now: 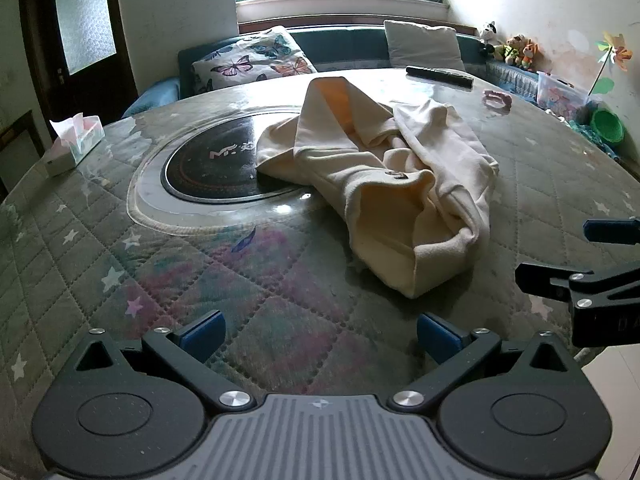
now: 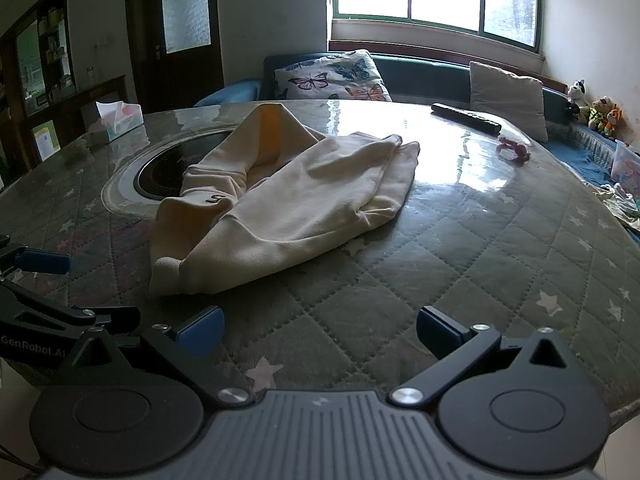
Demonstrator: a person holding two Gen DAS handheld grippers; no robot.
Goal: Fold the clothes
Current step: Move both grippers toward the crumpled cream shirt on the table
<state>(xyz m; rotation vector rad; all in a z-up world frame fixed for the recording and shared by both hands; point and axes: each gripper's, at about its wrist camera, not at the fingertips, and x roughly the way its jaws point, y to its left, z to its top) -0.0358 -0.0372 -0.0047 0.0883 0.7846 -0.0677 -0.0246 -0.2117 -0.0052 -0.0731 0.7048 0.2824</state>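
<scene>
A cream garment (image 1: 384,172) lies crumpled on the round table (image 1: 120,280), partly over a black hotplate (image 1: 208,168). Its open hem faces the near edge. In the right wrist view the same cream garment (image 2: 288,196) lies bunched just beyond the fingers. My left gripper (image 1: 320,334) hovers open over the quilted cover, short of the garment and to its left, with nothing between its blue pads. My right gripper (image 2: 320,330) is also open and empty, near the table's front edge. The right gripper's fingers (image 1: 560,280) show at the right edge of the left wrist view.
A tissue box (image 1: 74,142) stands at the table's left. A dark remote (image 1: 440,76) and a pink ring toy (image 1: 498,99) lie at the far side. Behind the table is a sofa with a butterfly pillow (image 1: 256,60); toys and a green bowl (image 1: 608,124) sit at right.
</scene>
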